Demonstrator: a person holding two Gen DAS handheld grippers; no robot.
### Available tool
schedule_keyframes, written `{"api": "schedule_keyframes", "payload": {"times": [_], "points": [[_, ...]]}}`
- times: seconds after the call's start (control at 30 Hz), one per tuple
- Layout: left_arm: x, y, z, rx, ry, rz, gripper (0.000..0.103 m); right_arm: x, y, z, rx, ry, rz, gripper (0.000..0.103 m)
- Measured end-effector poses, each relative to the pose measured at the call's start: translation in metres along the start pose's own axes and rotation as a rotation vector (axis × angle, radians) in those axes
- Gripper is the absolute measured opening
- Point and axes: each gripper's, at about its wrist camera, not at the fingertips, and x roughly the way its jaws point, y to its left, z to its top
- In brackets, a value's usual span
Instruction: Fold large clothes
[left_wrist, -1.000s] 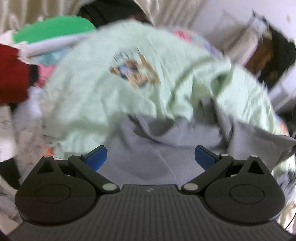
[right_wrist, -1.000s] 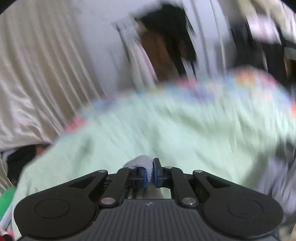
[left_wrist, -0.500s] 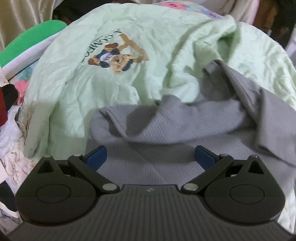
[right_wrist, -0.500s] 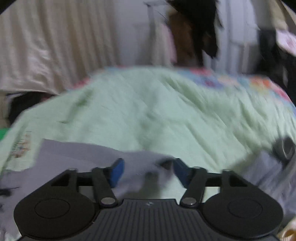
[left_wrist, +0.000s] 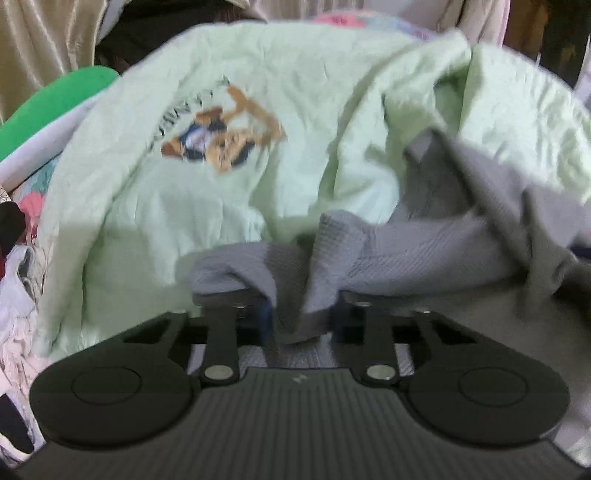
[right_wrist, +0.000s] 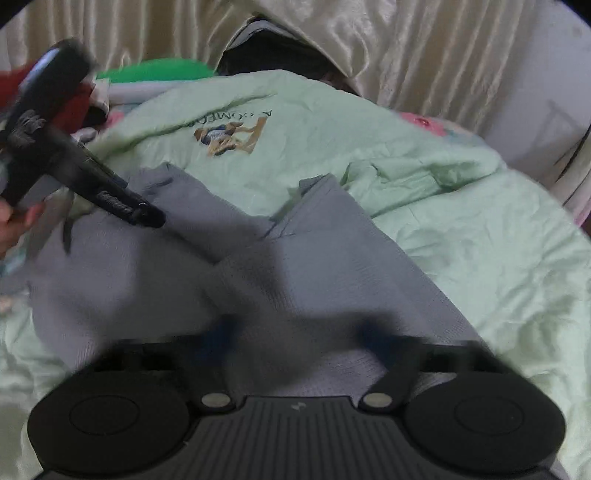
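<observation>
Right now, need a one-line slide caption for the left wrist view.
Left gripper jaws closing on a bunched fold of the grey garment, lying on a pale green bear-print quilt.

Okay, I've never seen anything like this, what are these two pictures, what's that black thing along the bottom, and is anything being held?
There is no robot here. A person holds a hand-held gripping tool in each hand, and each tool has a camera that looks forward along its two fingers, so the black shape at the bottom is the tool itself. One picture is from the left tool, whose fingers are closing around a bunched fold of the grey knit garment. The other is from the right tool, which is open, blurred and holds nothing; it also shows the left tool from the side. The grey garment lies on a pale green quilt with a bear print.
</observation>
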Motion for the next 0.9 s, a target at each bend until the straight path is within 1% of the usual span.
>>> {"api": "schedule_keyframes", "payload": {"times": [0.03,0.1,0.13,0.17,0.2,0.23,0.3,0.4,0.5,0.53,0.6,0.63,0.67,0.7,0.73,0.8,0.83,0.87,0.9], "points": [[-0.004,0.001,0.004,-0.004,-0.017,-0.010,0.023,-0.009,-0.026,0.007,0.154,-0.019,0.033,0.010],[-0.010,0.001,0.009,-0.010,-0.046,-0.026,0.021,-0.029,-0.061,0.009,0.309,-0.096,0.026,0.010],[-0.013,0.000,0.011,-0.011,-0.058,-0.034,0.021,-0.049,-0.082,0.007,0.359,-0.156,-0.041,0.010],[-0.017,-0.001,0.013,-0.013,-0.073,-0.045,0.021,-0.060,-0.092,0.005,0.375,-0.183,-0.098,0.010],[-0.020,-0.003,0.014,-0.012,-0.085,-0.051,0.021,-0.069,-0.101,0.003,0.386,-0.204,-0.152,0.010],[-0.020,-0.005,0.014,-0.009,-0.095,-0.052,0.021,-0.084,-0.116,-0.002,0.401,-0.227,-0.228,0.010],[-0.022,-0.008,0.015,-0.004,-0.108,-0.054,0.021,-0.101,-0.141,-0.012,0.471,-0.257,-0.311,0.010],[-0.021,-0.010,0.008,-0.009,-0.106,-0.067,0.021,-0.111,-0.171,-0.025,0.583,-0.255,-0.447,0.010],[-0.016,-0.013,0.002,-0.013,-0.095,-0.091,0.021,-0.099,-0.195,-0.047,0.660,-0.177,-0.567,0.011],[-0.014,-0.014,0.000,-0.006,-0.094,-0.086,0.021,-0.091,-0.201,-0.056,0.686,-0.146,-0.561,0.011],[-0.011,-0.016,-0.002,0.003,-0.098,-0.076,0.021,-0.076,-0.202,-0.065,0.704,-0.096,-0.532,0.019],[-0.010,-0.018,-0.002,0.006,-0.101,-0.073,0.021,-0.069,-0.198,-0.069,0.710,-0.093,-0.517,0.021],[-0.010,-0.019,-0.003,0.009,-0.107,-0.071,0.021,-0.067,-0.196,-0.069,0.707,-0.094,-0.507,0.035],[-0.009,-0.020,-0.003,0.012,-0.110,-0.069,0.021,-0.063,-0.189,-0.067,0.691,-0.106,-0.473,0.045],[-0.009,-0.020,-0.003,0.017,-0.112,-0.066,0.021,-0.060,-0.182,-0.063,0.667,-0.128,-0.447,0.048],[-0.008,-0.021,-0.003,0.025,-0.116,-0.060,0.021,-0.056,-0.168,-0.054,0.617,-0.174,-0.399,0.058],[-0.007,-0.022,-0.003,0.029,-0.118,-0.057,0.021,-0.053,-0.159,-0.048,0.561,-0.198,-0.352,0.060],[-0.006,-0.023,-0.004,0.036,-0.121,-0.055,0.021,-0.047,-0.151,-0.040,0.481,-0.182,-0.284,0.070],[-0.006,-0.024,-0.004,0.043,-0.124,-0.053,0.021,-0.040,-0.143,-0.033,0.397,-0.159,-0.213,0.086]]}}
